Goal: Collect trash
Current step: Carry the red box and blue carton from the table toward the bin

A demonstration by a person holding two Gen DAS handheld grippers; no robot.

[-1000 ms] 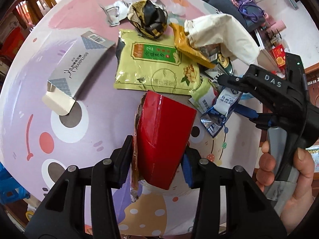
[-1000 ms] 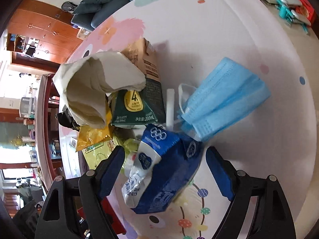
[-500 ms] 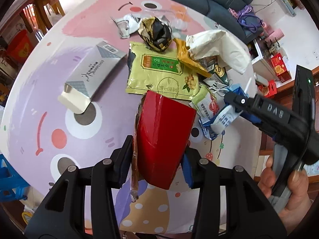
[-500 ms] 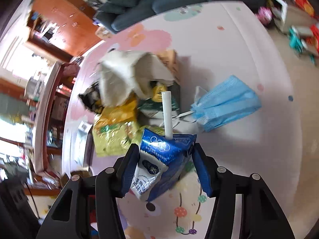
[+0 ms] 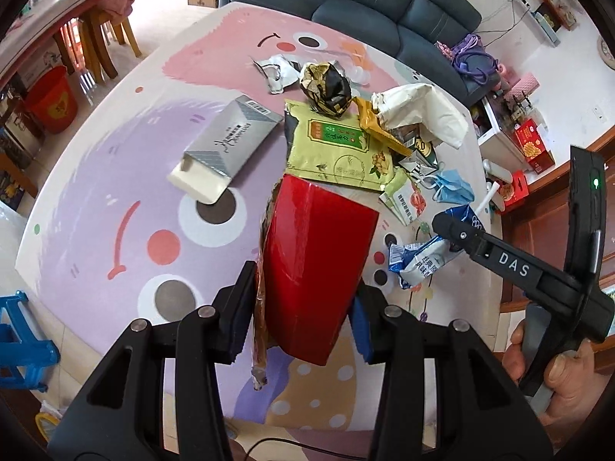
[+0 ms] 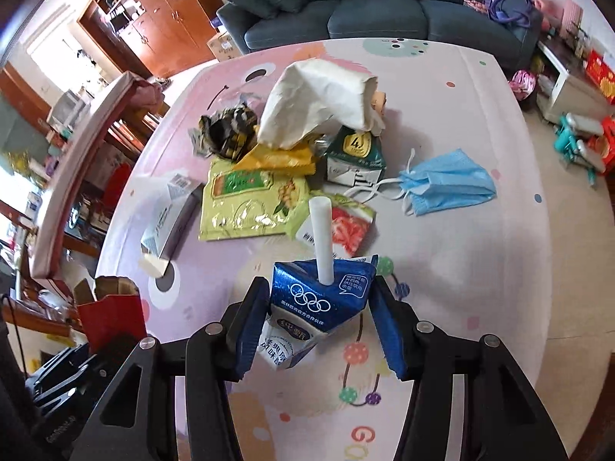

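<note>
left wrist view: my left gripper (image 5: 301, 320) is clamped on a red paper bag (image 5: 315, 269), fingers pressed to both of its sides, the bag held up over the cartoon-print table (image 5: 115, 176). beyond it the trash lies in a loose heap on the table: a silver carton (image 5: 230, 142) well apart to the left, a gold-green foil pouch (image 5: 338, 150) just past the bag's top edge, a crumpled black-and-gold wrapper (image 5: 326, 90) touching the pouch's far end, a white paper bag (image 5: 421, 111) to the right of that, and a blue face mask (image 5: 449, 188) near the table's right edge. at right a hand (image 5: 557, 376) grips my right gripper (image 5: 446, 240), which carries a blue milk carton (image 5: 423, 257) clear of the tabletop.

right wrist view: my right gripper (image 6: 321, 322) is closed onto the blue milk carton (image 6: 313, 307), both pads against its sides, a white straw (image 6: 322, 238) standing up from its top. the heap sits ahead on the table (image 6: 461, 269): foil pouch (image 6: 250, 199), a strawberry-print packet (image 6: 338, 226) just beside it, a green drink carton (image 6: 355, 153) under the white paper bag (image 6: 319, 103), and the face mask (image 6: 446, 184) to the right. the red paper bag (image 6: 111, 315) shows at lower left, mouth open.
</note>
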